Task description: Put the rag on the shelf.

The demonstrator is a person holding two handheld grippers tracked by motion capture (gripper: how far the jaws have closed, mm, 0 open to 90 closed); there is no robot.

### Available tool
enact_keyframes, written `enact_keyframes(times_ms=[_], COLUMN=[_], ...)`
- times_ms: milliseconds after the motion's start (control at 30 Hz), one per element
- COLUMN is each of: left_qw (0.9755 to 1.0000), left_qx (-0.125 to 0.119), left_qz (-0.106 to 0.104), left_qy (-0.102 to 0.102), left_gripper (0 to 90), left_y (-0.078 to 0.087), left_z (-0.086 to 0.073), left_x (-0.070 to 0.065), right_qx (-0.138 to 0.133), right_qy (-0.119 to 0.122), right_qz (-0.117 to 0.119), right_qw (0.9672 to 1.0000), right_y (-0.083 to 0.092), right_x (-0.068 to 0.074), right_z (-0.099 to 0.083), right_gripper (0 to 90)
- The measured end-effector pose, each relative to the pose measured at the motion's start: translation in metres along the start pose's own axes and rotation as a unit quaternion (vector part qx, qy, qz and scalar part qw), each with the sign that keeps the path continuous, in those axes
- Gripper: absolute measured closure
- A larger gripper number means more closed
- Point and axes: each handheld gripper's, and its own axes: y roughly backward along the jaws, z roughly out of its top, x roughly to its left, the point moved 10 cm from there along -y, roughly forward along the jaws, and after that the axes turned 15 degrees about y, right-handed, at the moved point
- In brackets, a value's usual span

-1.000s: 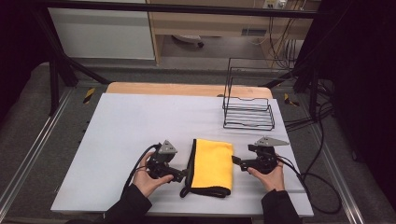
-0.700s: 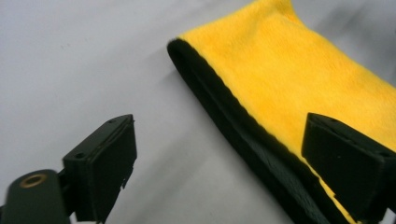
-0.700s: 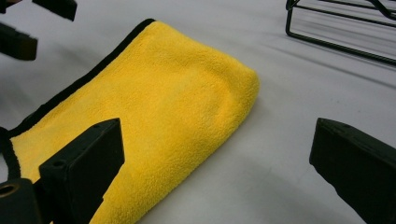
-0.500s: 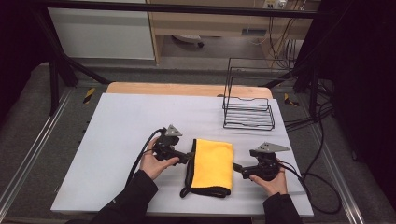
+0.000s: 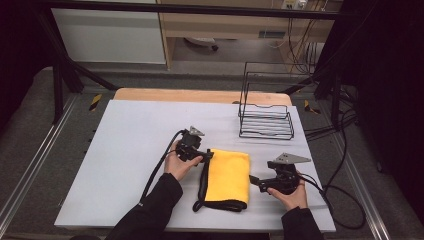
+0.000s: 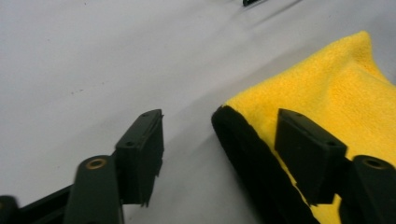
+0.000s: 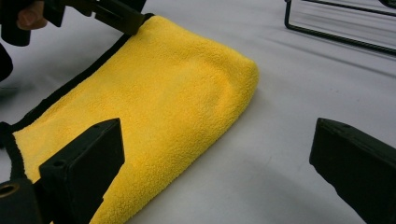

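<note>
Yellow cloth [image 5: 228, 175], folded and edged in black, lies on the pale grey table [image 5: 140, 125] toward its near edge, and it serves as the landmark for all else. At the cloth's far left corner sits the left gripper [image 5: 206, 154]; its jaws have just been closing, and in the left gripper view they straddle that black-edged corner, one jaw over the yellow pile and one over bare table, with the pads not yet pressing on the fabric. Just right of the cloth, near its middle, the right gripper [image 5: 254, 181] hovers with its jaws spread wide and nothing between them; in the right gripper view one jaw stands over the cloth's edge and the other over bare table. Beyond the cloth and to its right, a black wire rack [image 5: 266, 120] stands on the table, well apart. A strip of bare wood [image 5: 200, 95] shows along the far edge of the table. Farther behind are a grey floor, a white cabinet [image 5: 110, 35] and loose cables [image 5: 340, 165] at the right.
</note>
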Motion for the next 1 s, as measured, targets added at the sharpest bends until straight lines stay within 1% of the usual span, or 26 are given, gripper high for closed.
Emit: enact_keyframes(times_ms=[67,167,233,300,333,367,433,533,567,633,700,733,767,833,900,1000], left_qw=[0.9999,0.9996,0.9994,0.9992,0.9992,0.9992,0.9990,0.9991,0.9992,0.9993,0.9992,0.9992,0.9993,0.9992,0.9990,0.9988], left_qx=[0.004,0.021,0.027,0.027,0.027,0.029,0.028,0.025,0.025,0.026,0.028,0.029,0.030,0.034,0.039,0.042], left_qz=[-0.006,-0.012,-0.016,-0.022,-0.021,-0.020,-0.025,-0.025,-0.024,-0.020,-0.022,-0.021,-0.019,-0.015,-0.014,-0.018], left_qy=[0.007,0.011,0.017,0.021,0.020,0.019,0.025,0.024,0.022,0.016,0.017,0.015,0.014,0.013,0.015,0.017], left_gripper=[37.7,42.2,44.4,48.1,49.3,50.0,51.5,52.5,52.8,54.4,57.4,59.9,61.7,63.4,64.6,65.4], left_y=[-0.006,-0.013,-0.016,-0.017,-0.018,-0.019,-0.021,-0.023,-0.024,-0.025,-0.027,-0.027,-0.028,-0.028,-0.029,-0.029], left_z=[-0.001,-0.006,-0.008,-0.008,-0.008,-0.009,-0.009,-0.008,-0.008,-0.008,-0.007,-0.007,-0.007,-0.007,-0.007,-0.007], left_x=[0.001,0.001,0.001,0.000,0.000,0.000,-0.002,-0.003,-0.003,-0.004,-0.008,-0.009,-0.010,-0.011,-0.012,-0.011], right_qx=[0.001,-0.001,-0.001,-0.001,-0.002,-0.002,-0.001,-0.001,-0.002,-0.004,-0.007,-0.008,-0.007,-0.010,-0.010,-0.005], right_qy=[-0.001,-0.004,-0.006,-0.008,-0.008,-0.008,-0.012,-0.011,-0.014,-0.014,-0.016,-0.018,-0.014,-0.019,-0.023,-0.030], right_qz=[0.002,0.005,0.006,0.008,0.009,0.009,0.011,0.011,0.011,0.010,0.007,0.006,0.004,0.002,-0.004,-0.018], right_qw=[1.0000,1.0000,1.0000,0.9999,0.9999,0.9999,0.9999,0.9999,0.9998,0.9998,0.9998,0.9998,0.9999,0.9998,0.9997,0.9994], right_y=[0.000,0.000,0.000,0.000,-0.001,-0.001,-0.002,-0.003,-0.004,-0.005,-0.007,-0.008,-0.009,-0.012,-0.015,-0.022], right_x=[0.000,0.000,0.000,0.000,0.000,0.000,0.000,0.000,0.000,-0.001,-0.002,-0.002,-0.003,-0.004,-0.008,-0.016], right_z=[0.000,0.001,0.001,0.001,0.001,0.002,0.002,0.003,0.004,0.006,0.009,0.010,0.011,0.014,0.016,0.019], right_gripper=[5.0,6.4,7.5,8.4,9.2,9.7,10.3,11.7,12.0,13.0,14.0,14.5,14.9,16.5,18.0,20.3])
